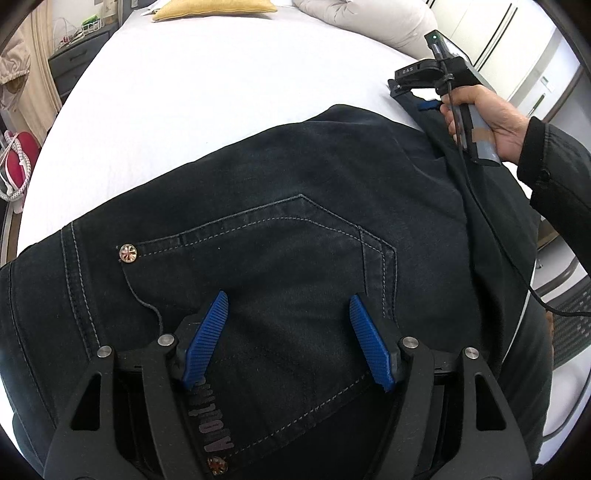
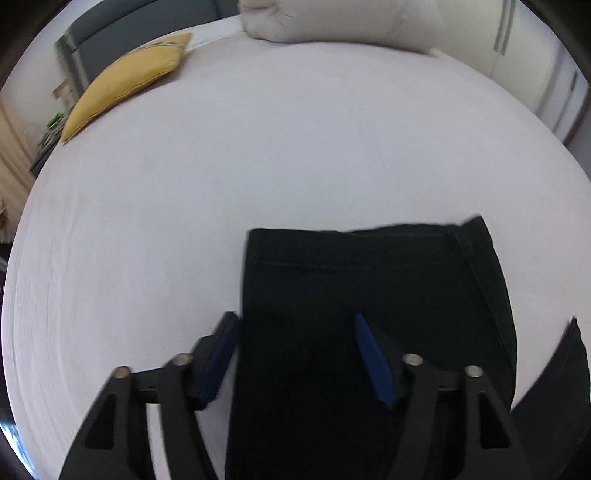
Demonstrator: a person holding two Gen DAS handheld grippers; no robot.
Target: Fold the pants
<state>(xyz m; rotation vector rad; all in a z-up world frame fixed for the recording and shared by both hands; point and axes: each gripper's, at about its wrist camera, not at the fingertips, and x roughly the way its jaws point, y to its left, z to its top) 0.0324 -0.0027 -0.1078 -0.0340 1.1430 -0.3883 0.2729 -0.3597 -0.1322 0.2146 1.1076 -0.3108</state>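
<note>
Dark navy jeans point(image 1: 295, 206) lie on the white bed, seat side up with a stitched back pocket point(image 1: 280, 258) showing. My left gripper point(image 1: 288, 299) is open and hovers just above the pocket, holding nothing. In the left wrist view the right gripper point(image 1: 421, 92) is held in a hand at the far right, over the leg end of the jeans. In the right wrist view the right gripper point(image 2: 295, 325) is open over the leg hems point(image 2: 369, 251), its left finger beside the cloth edge, its right finger over the cloth.
The white bed sheet point(image 1: 221, 103) stretches beyond the jeans. A yellow cushion point(image 2: 125, 85) and a beige pillow point(image 2: 332, 18) lie at the head of the bed. A dresser point(image 1: 77, 59) and red bag point(image 1: 18, 155) stand off the left side.
</note>
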